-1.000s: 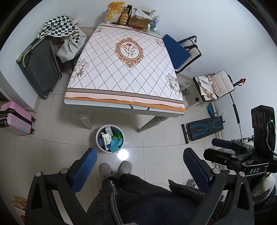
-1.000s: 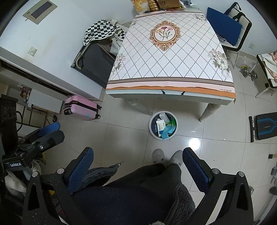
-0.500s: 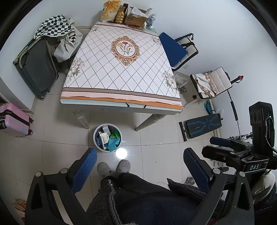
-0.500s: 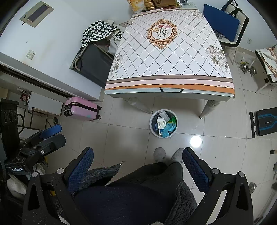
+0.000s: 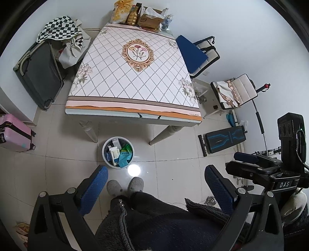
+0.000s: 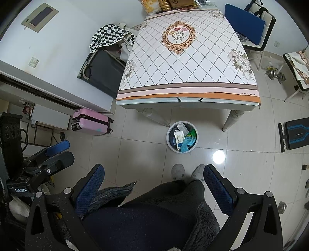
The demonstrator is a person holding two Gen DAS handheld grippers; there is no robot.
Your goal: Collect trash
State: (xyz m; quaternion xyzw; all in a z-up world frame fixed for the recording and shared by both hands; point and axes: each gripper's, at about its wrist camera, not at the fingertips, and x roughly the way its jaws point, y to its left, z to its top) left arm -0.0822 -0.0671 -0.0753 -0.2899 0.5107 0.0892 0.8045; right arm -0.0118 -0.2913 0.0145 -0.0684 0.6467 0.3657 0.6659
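Note:
A round white trash bin (image 5: 105,149) stands on the tiled floor by the table's front edge; it holds boxes and green and blue wrappers (image 5: 123,154). It also shows in the right wrist view (image 6: 170,143). My left gripper (image 5: 154,189) is open and empty, held high above the floor over the person's legs. My right gripper (image 6: 153,185) is open and empty at the same height. Each gripper shows from the side in the other's view: the right one (image 5: 251,164) and the left one (image 6: 52,152). The table (image 5: 133,81) has a patterned cloth with a bare middle.
Boxes and snack bags (image 5: 141,15) stand at the table's far edge. A dark open suitcase (image 5: 38,73) and a pink suitcase (image 5: 13,133) stand left. Chairs (image 5: 199,54), a bench (image 5: 224,138) and dumbbells (image 6: 274,75) stand right. The person's slippers (image 5: 125,185) are behind the bin.
Both views shifted slightly; the table and bin slid a little within the frames. Both grippers stay open and empty.

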